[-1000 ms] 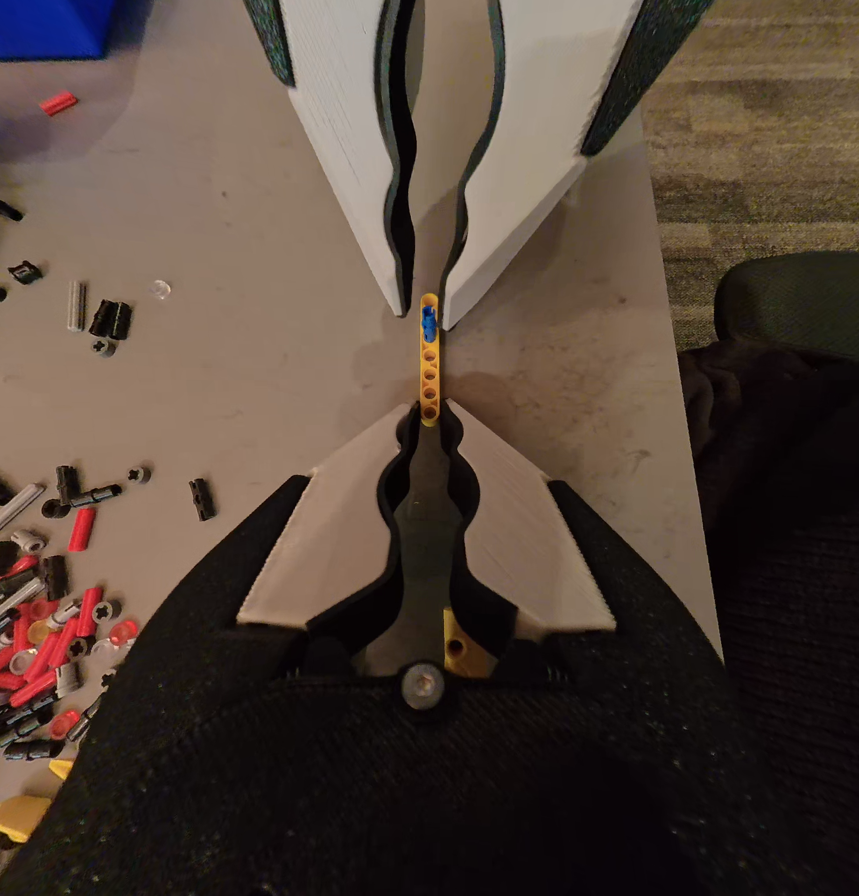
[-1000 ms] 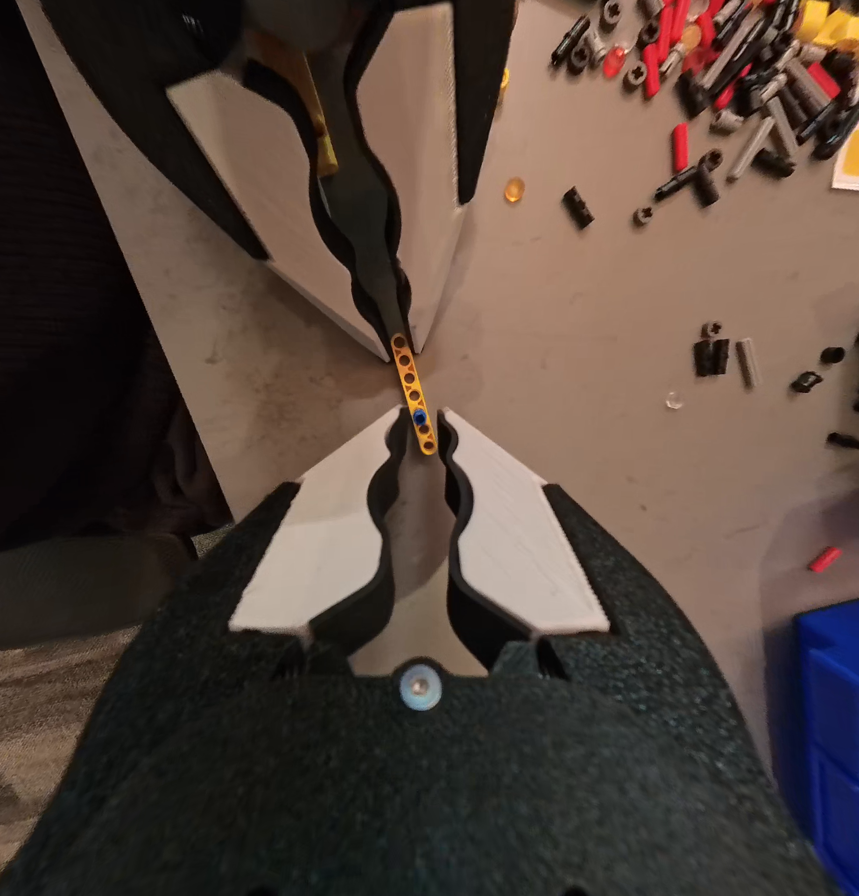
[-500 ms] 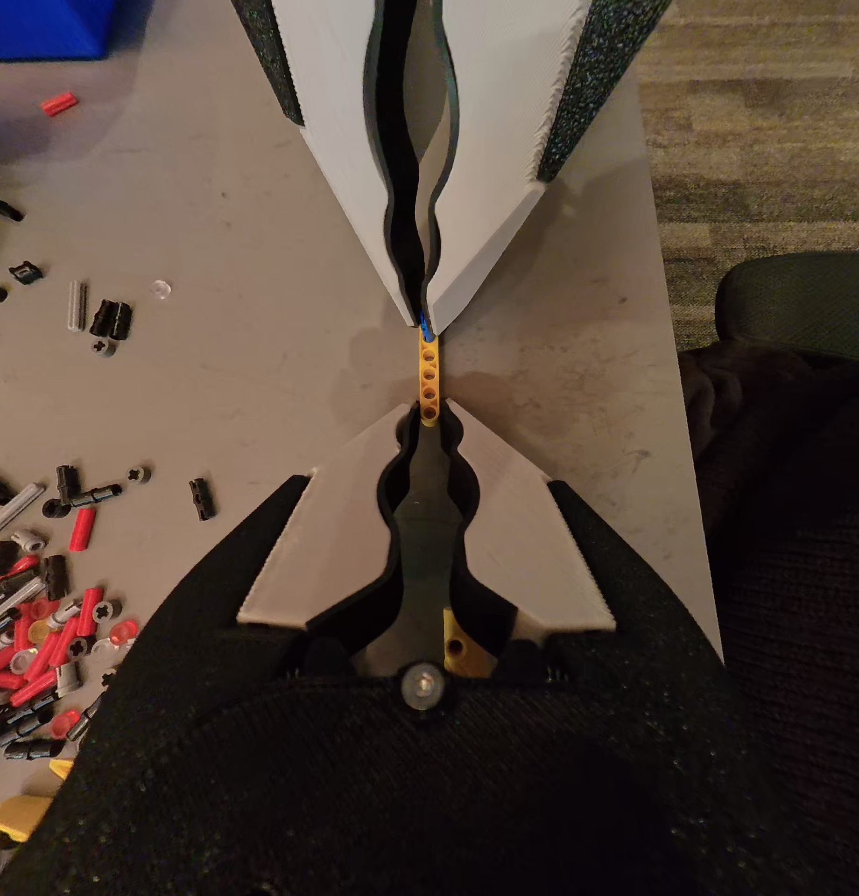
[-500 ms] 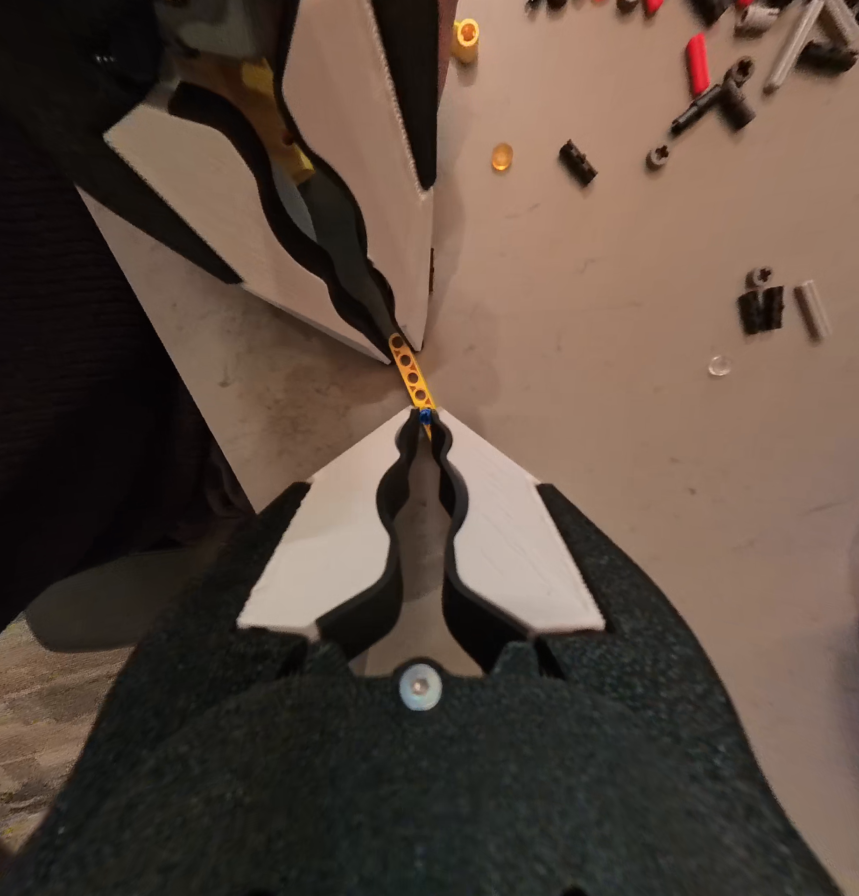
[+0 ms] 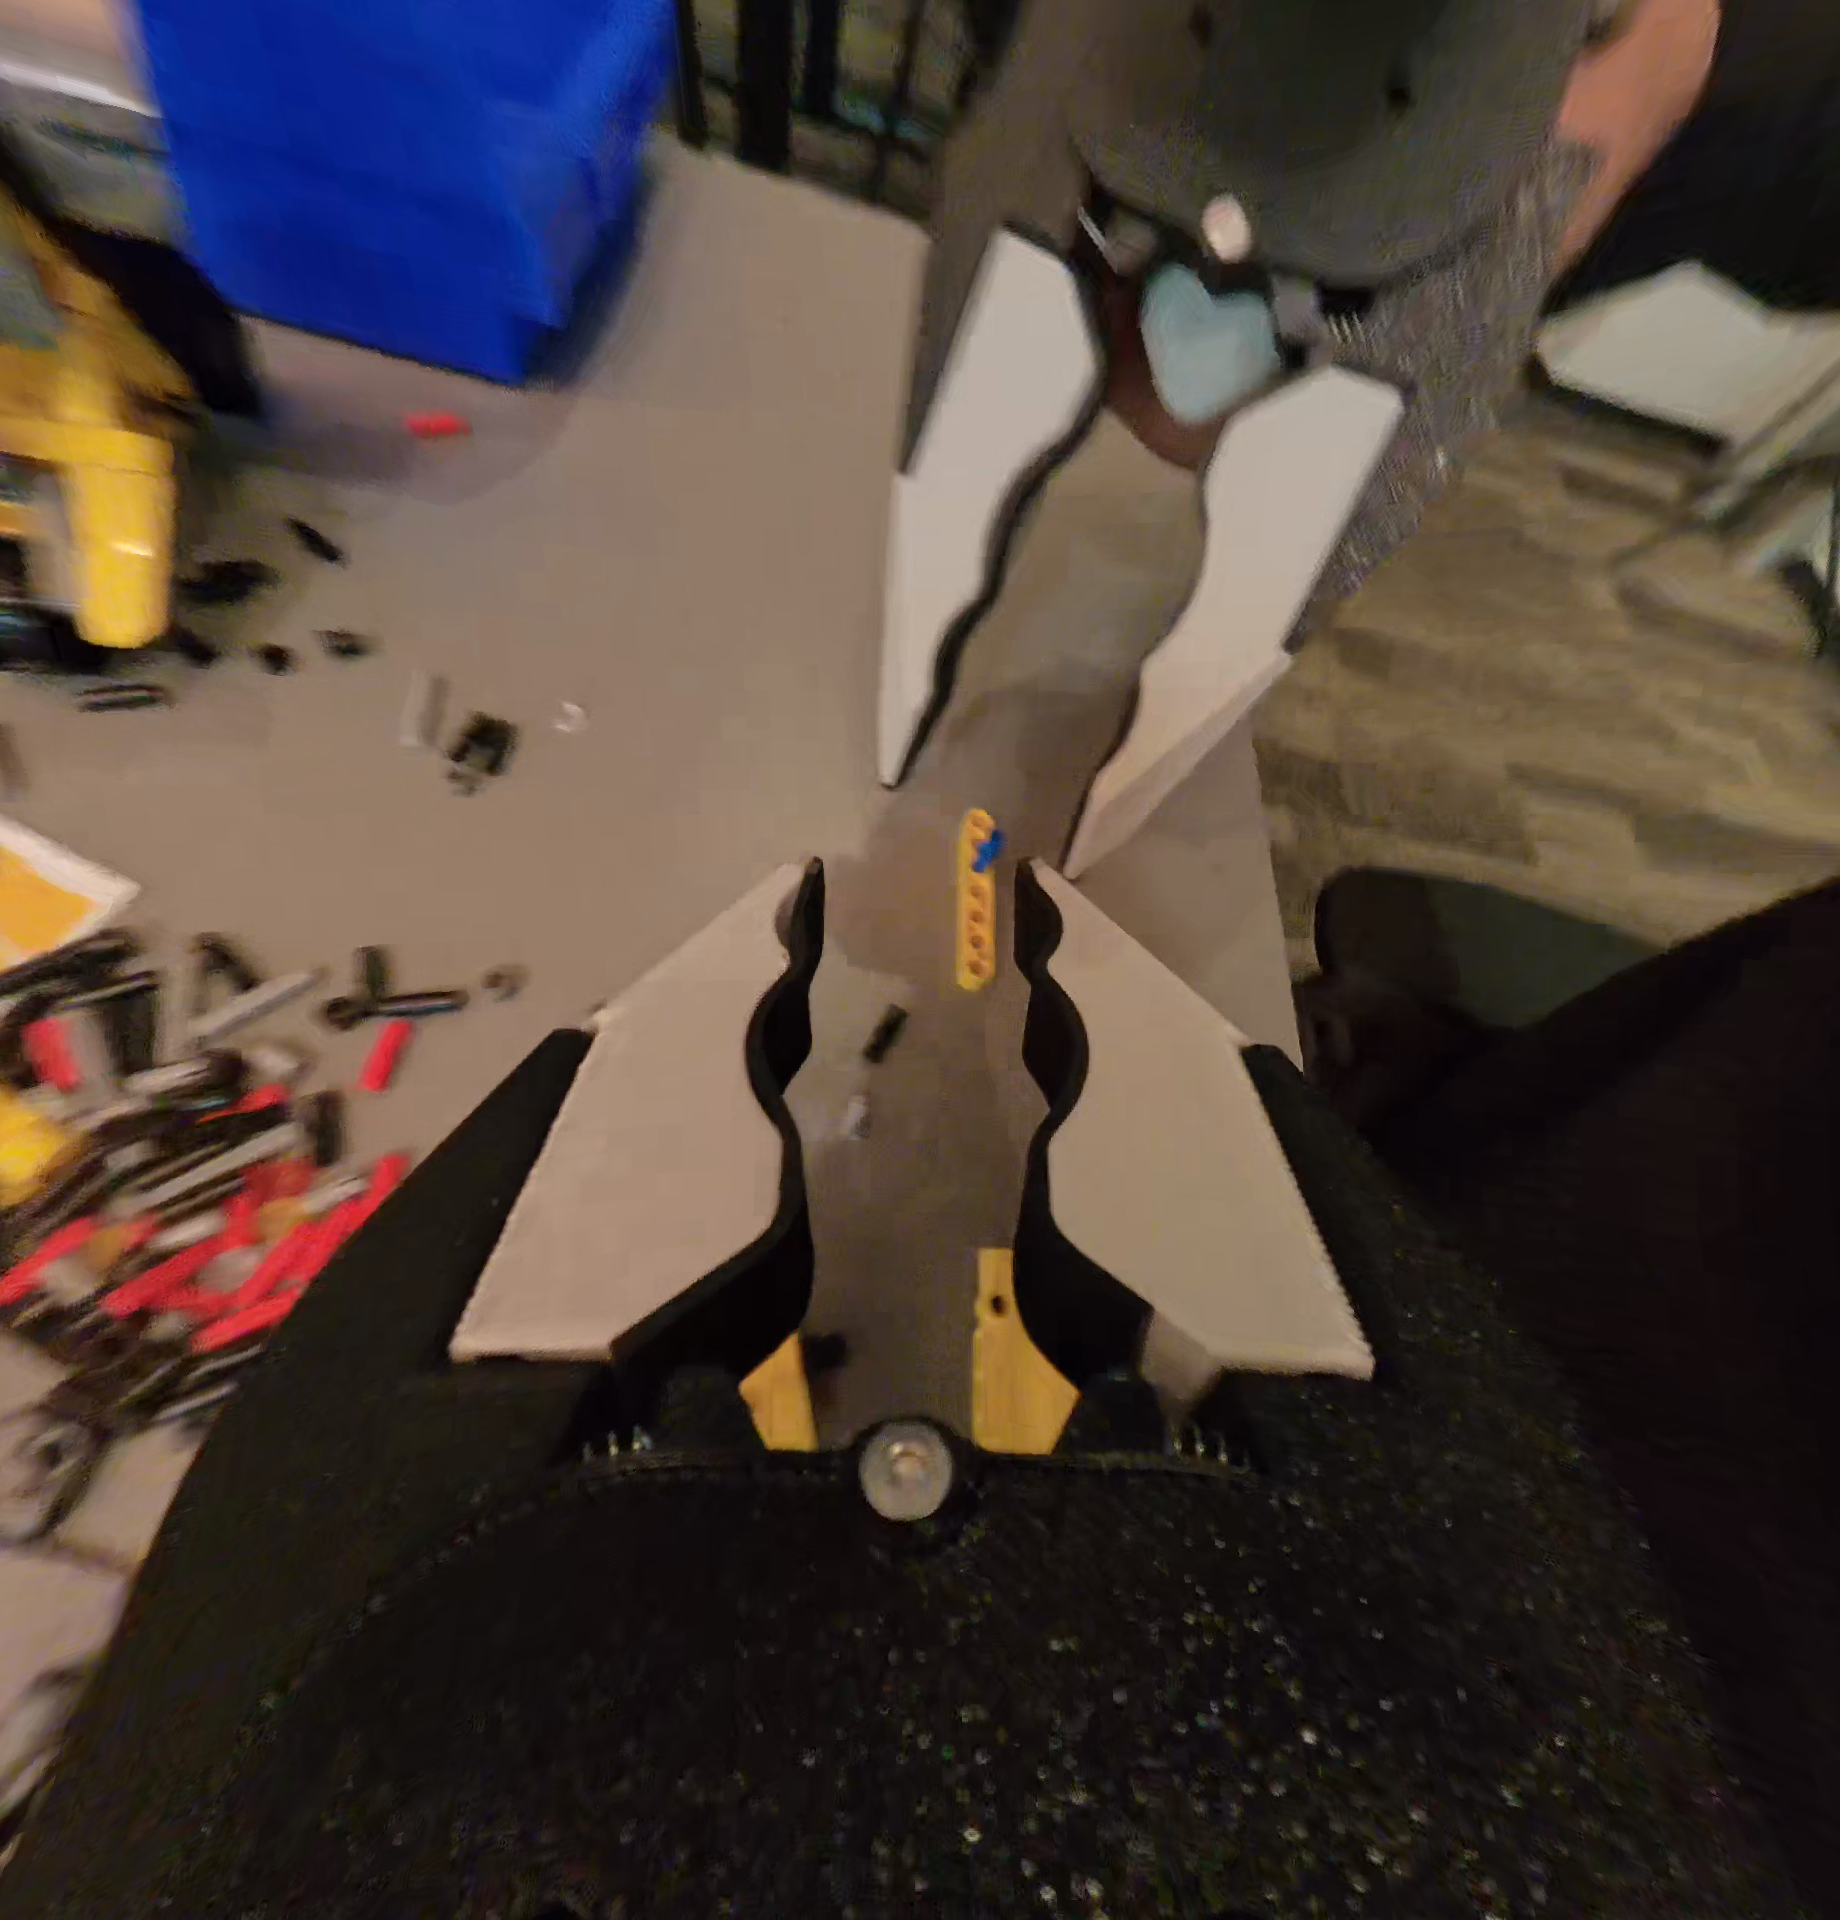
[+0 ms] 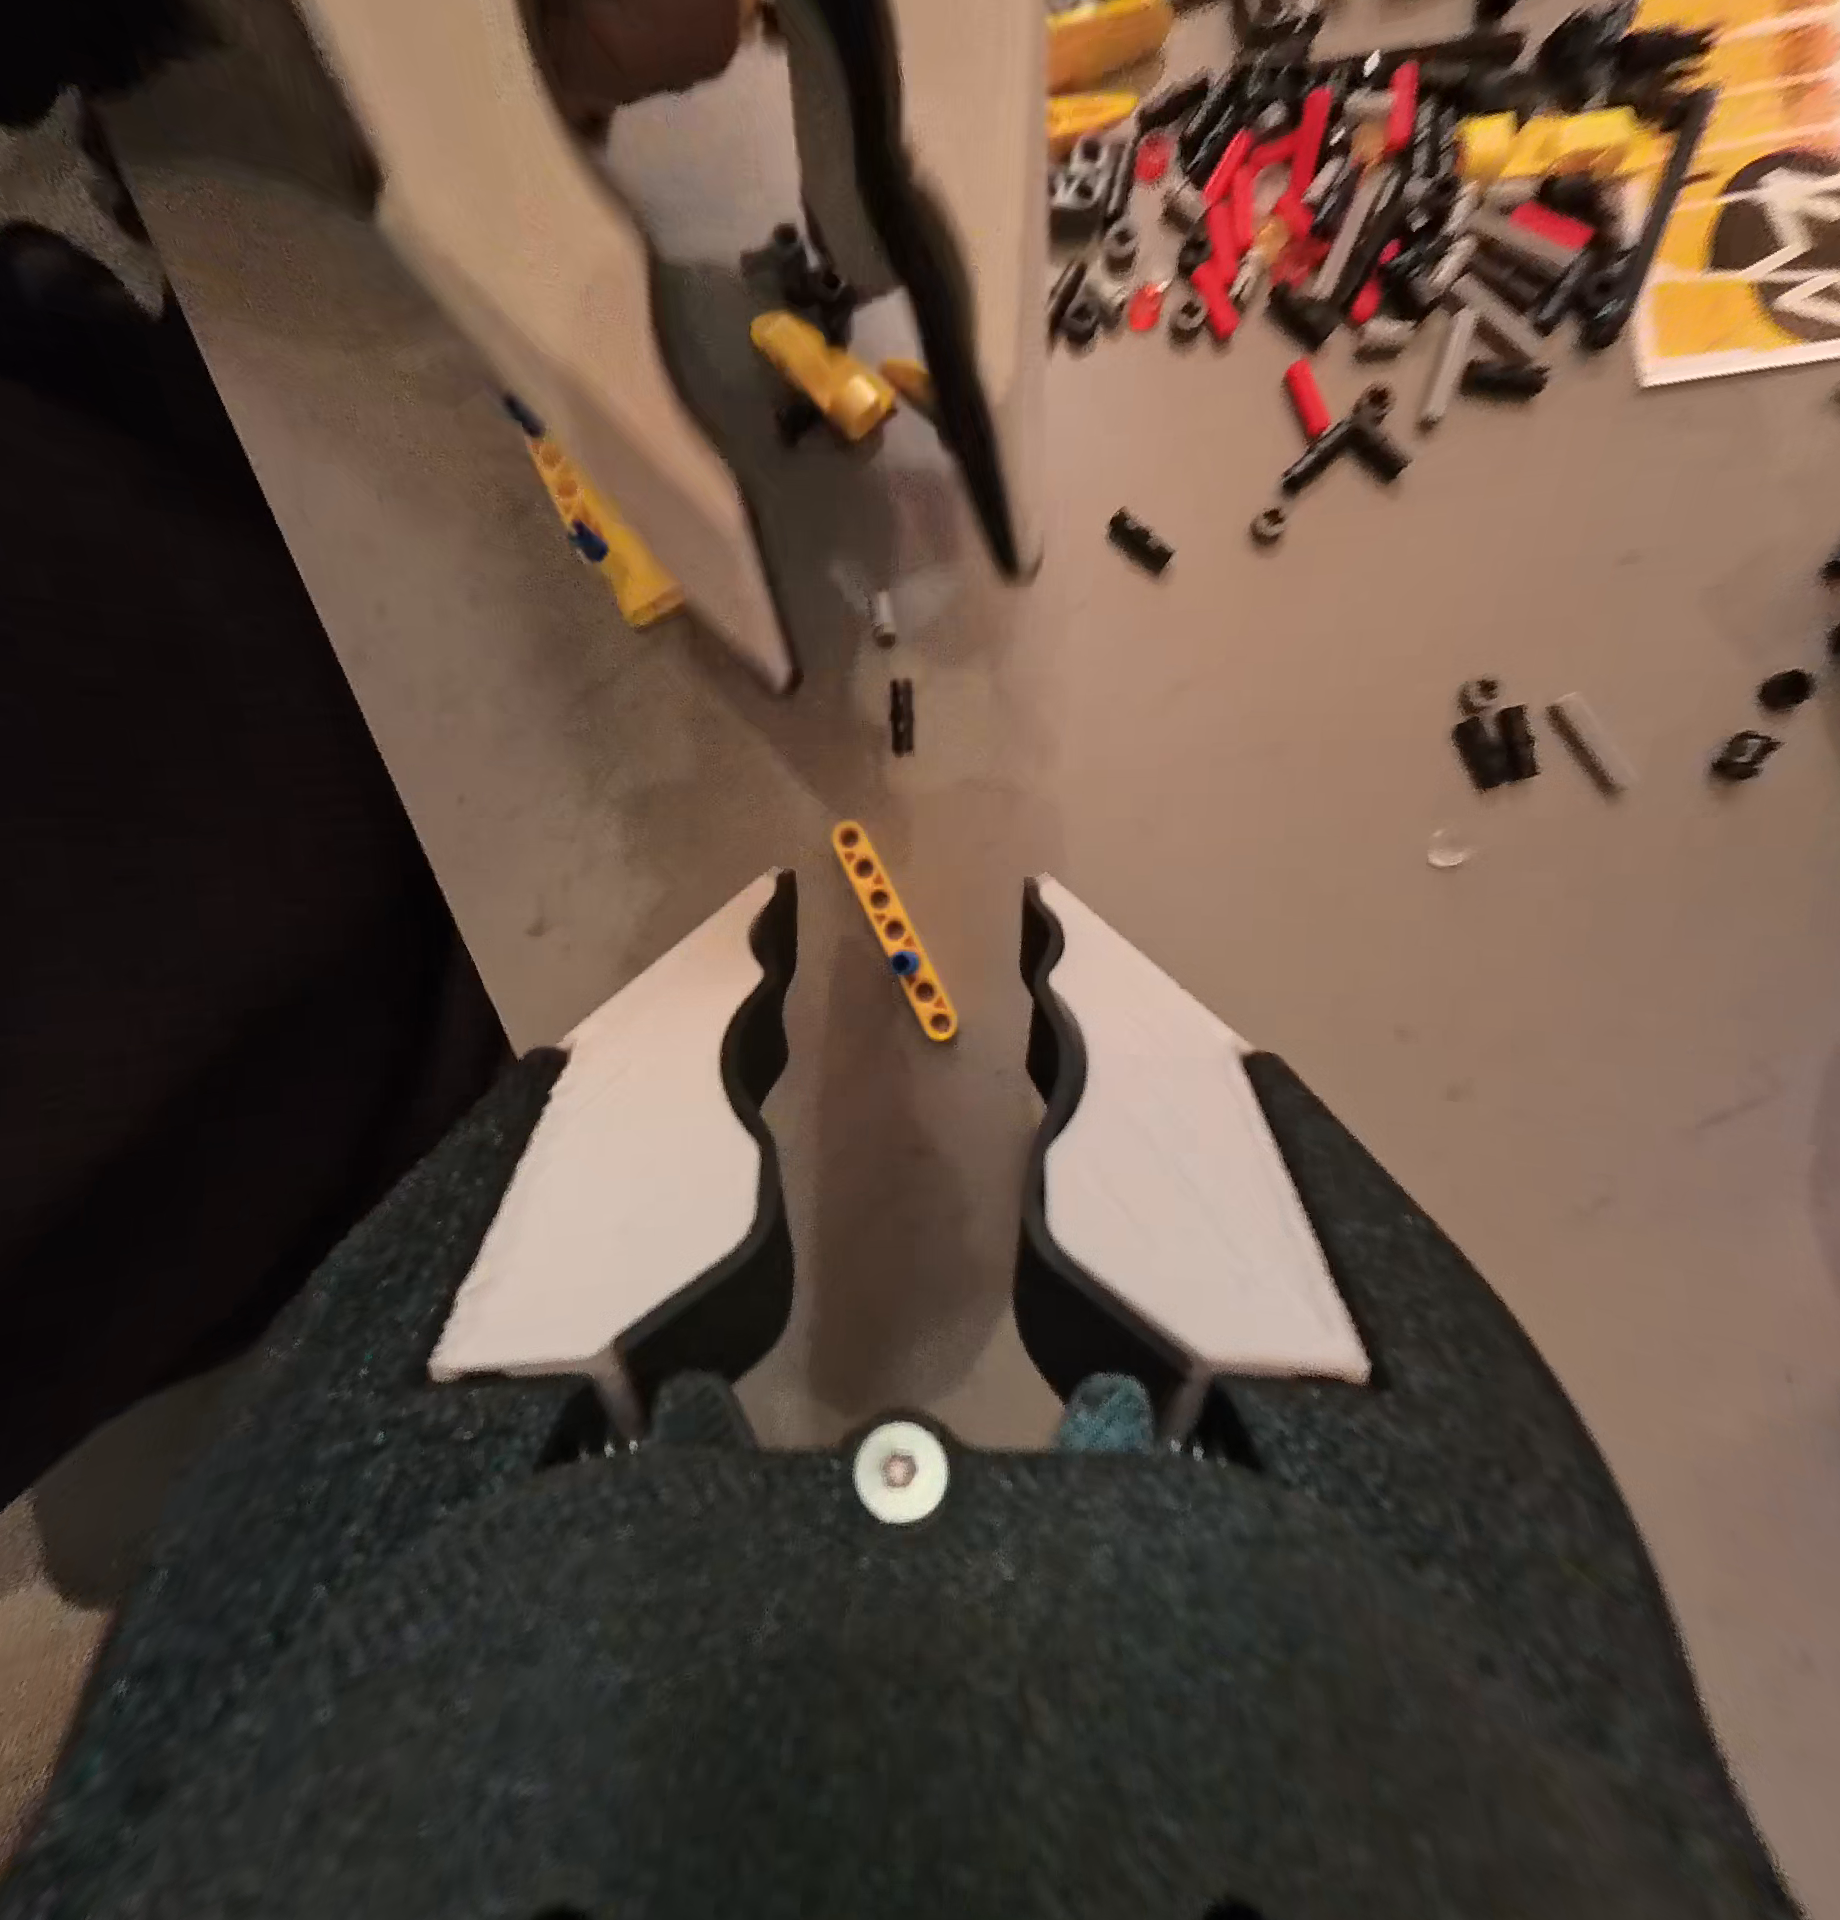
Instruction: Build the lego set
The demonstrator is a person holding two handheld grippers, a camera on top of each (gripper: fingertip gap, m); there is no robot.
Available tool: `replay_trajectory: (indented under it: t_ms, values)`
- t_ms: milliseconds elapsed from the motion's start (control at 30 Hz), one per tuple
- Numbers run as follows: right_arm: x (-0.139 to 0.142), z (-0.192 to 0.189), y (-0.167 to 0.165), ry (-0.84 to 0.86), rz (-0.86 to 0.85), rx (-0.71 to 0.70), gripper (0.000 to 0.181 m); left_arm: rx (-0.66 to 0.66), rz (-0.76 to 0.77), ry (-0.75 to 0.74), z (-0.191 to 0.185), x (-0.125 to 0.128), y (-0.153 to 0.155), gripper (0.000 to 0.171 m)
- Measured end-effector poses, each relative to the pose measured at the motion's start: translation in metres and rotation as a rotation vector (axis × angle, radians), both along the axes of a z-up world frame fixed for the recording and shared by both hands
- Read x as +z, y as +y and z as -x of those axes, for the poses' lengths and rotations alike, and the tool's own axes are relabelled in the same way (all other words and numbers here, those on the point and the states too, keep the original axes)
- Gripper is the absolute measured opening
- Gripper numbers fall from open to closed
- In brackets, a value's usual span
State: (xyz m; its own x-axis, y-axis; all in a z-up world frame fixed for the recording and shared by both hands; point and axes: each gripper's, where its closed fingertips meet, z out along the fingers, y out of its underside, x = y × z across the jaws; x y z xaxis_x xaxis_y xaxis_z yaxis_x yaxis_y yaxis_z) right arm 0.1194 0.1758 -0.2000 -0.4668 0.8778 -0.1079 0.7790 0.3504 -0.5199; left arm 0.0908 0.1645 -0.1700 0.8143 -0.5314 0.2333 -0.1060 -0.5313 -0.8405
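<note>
Both grippers are hovering above the grey table (image 5: 635,582), facing each other, jaws spread wide and gripping nothing: the left gripper (image 5: 917,883) and the right gripper (image 6: 909,896). The yellow beam (image 6: 893,930) is lying flat on the table between them, a blue pin (image 6: 903,962) sitting in one of its holes.

Blue bin (image 5: 396,177), patterned carpet (image 5: 1581,665)

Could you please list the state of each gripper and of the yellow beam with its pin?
Left gripper: open, holding nothing.
Right gripper: open, holding nothing.
Yellow beam: lying flat on the table, free of both grippers.
Blue pin: seated in one of the beam's holes.
</note>
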Motion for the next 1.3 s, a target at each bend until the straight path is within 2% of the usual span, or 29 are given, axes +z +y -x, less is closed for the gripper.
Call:
replay_trajectory:
  t_ms: [133, 200, 267, 333, 433, 567, 733, 833, 933, 1100, 1300]
  values:
    - [0.014, 0.009, 0.001, 0.075, 0.045, -0.041, 0.043, 0.240, -0.105, -0.121, 0.072, 0.046, 0.004, 0.032]
    - [0.022, 0.015, -0.011, 0.082, 0.158, -0.070, 0.044, 0.337, -0.168, -0.154, 0.110, 0.063, -0.006, 0.019]
    - [0.032, 0.021, -0.025, 0.082, 0.290, -0.090, 0.045, 0.442, -0.203, -0.134, 0.149, 0.067, -0.021, 0.010]
    - [0.035, 0.028, -0.034, 0.074, 0.347, -0.091, 0.043, 0.540, -0.208, -0.101, 0.182, 0.061, -0.037, 0.006]
    - [0.027, 0.039, -0.040, 0.066, 0.272, -0.037, 0.032, 0.670, -0.260, -0.107, 0.217, 0.061, -0.058, 0.000]
    - [0.025, 0.075, -0.059, 0.120, 0.197, 0.046, 0.027, 0.725, -0.281, -0.092, 0.234, 0.065, -0.079, 0.000]
    - [0.032, 0.149, -0.098, 0.284, 0.130, 0.127, 0.026, 0.833, -0.333, 0.028, 0.259, 0.071, -0.099, 0.000]
    - [0.011, 0.182, -0.104, 0.269, -0.042, 0.154, 0.022, 0.842, -0.287, -0.016, 0.266, 0.060, -0.104, 0.000]
    - [-0.015, 0.197, -0.111, 0.234, -0.192, 0.215, 0.017, 0.856, -0.313, -0.045, 0.271, 0.066, -0.110, 0.001]
    - [-0.018, 0.208, -0.119, 0.202, -0.117, 0.192, 0.018, 0.839, -0.318, -0.079, 0.267, 0.068, -0.110, 0.006]
    - [-0.016, 0.213, -0.134, 0.222, -0.097, 0.196, 0.015, 0.855, -0.315, 0.024, 0.267, 0.066, -0.109, 0.008]
